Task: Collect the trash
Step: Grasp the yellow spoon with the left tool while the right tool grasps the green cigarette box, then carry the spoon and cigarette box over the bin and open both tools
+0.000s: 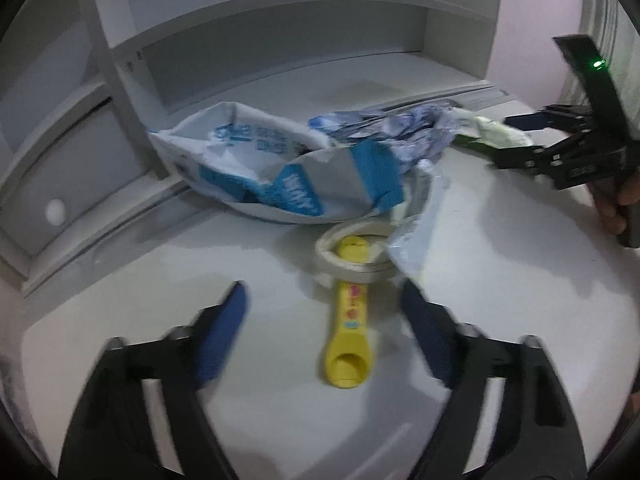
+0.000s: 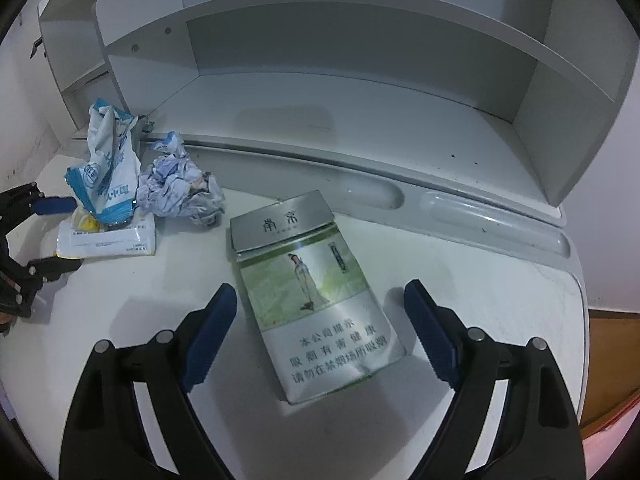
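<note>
My left gripper (image 1: 324, 300) is open over the white desk, its fingers either side of a yellow tube (image 1: 350, 328) that lies under a roll of tape (image 1: 354, 256). Behind them lie a torn blue-and-white carton (image 1: 280, 172), crumpled paper (image 1: 408, 132) and a clear wrapper (image 1: 420, 220). My right gripper (image 2: 320, 296) is open, its fingers either side of a green-and-silver cigarette pack (image 2: 316, 296) lying flat on the desk. The pack also shows in the left wrist view (image 1: 500, 132), between the right gripper's fingers. The trash pile (image 2: 120, 184) sits to the right gripper's left.
A white shelf unit (image 2: 360, 80) stands along the back of the desk, with a grooved pen tray (image 2: 480, 216) in front of it. The desk's right edge (image 2: 580, 300) drops to a wooden floor. A drawer with a round knob (image 1: 54, 212) is at the left.
</note>
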